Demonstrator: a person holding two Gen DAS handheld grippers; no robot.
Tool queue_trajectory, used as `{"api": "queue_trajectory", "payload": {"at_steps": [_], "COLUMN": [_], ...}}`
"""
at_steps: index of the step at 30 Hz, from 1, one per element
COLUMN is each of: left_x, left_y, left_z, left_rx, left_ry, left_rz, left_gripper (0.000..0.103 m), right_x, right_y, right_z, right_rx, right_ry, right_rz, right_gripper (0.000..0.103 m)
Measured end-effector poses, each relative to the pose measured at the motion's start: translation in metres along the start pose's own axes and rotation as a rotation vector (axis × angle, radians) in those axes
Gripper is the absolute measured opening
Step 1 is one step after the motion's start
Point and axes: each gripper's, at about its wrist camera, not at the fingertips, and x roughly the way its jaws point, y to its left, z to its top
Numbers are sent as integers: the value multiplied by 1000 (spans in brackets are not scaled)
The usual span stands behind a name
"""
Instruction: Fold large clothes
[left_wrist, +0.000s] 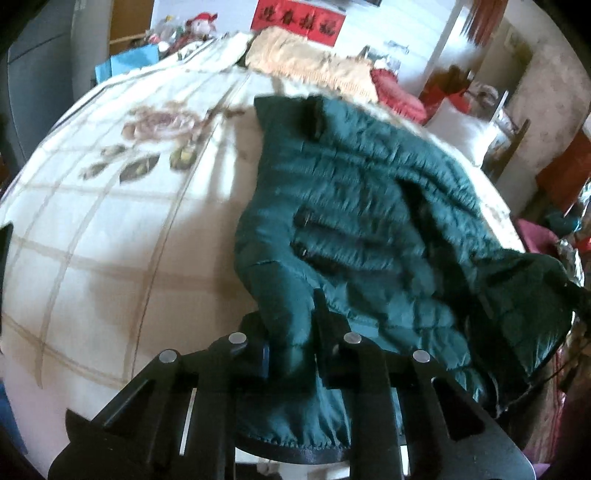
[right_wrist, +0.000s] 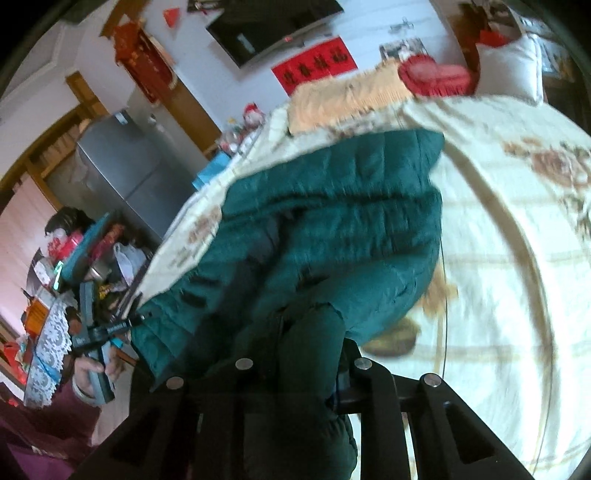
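A dark green quilted puffer jacket (left_wrist: 373, 221) lies on a cream floral bed cover (left_wrist: 122, 229). My left gripper (left_wrist: 291, 343) is shut on a smooth sleeve end of the jacket, whose elastic cuff hangs below the fingers. In the right wrist view the jacket (right_wrist: 332, 221) stretches away from my right gripper (right_wrist: 310, 354), which is shut on a dark green fold of it. The left gripper (right_wrist: 110, 328) and the hand holding it show at the far left of that view, at the jacket's other end.
An orange fringed blanket (left_wrist: 306, 62), a red cushion (left_wrist: 395, 92) and a white pillow (left_wrist: 461, 125) lie at the bed's far end. A grey fridge (right_wrist: 129, 173) and cluttered tables (right_wrist: 55, 295) stand beside the bed. The bed cover (right_wrist: 509, 258) shows beside the jacket.
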Motion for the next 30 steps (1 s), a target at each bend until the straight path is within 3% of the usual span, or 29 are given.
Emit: {"api": "queue_trajectory", "payload": {"at_steps": [7,15,24,30], "left_x": [-20,3,73,118], "left_y": [-7,-20,-28,-15], "left_z": [56,137,211,231], "left_rx": [-36,-86,-100,-130], "left_ry": [-132,-213,-210,-175], "left_rz": [-40,-29,93,155], "left_gripper": [17,17,17,17], "right_x": [-6,16,73,113], "right_y": [4,-14,-54,-93], "right_z": [46,108,176,201], "right_rx": [-30,4,100,175], "right_ry": [-92,-144,-133,-90], "right_rz": [-21,-93,-185,-247], "right_gripper": [18,18,18,18]}}
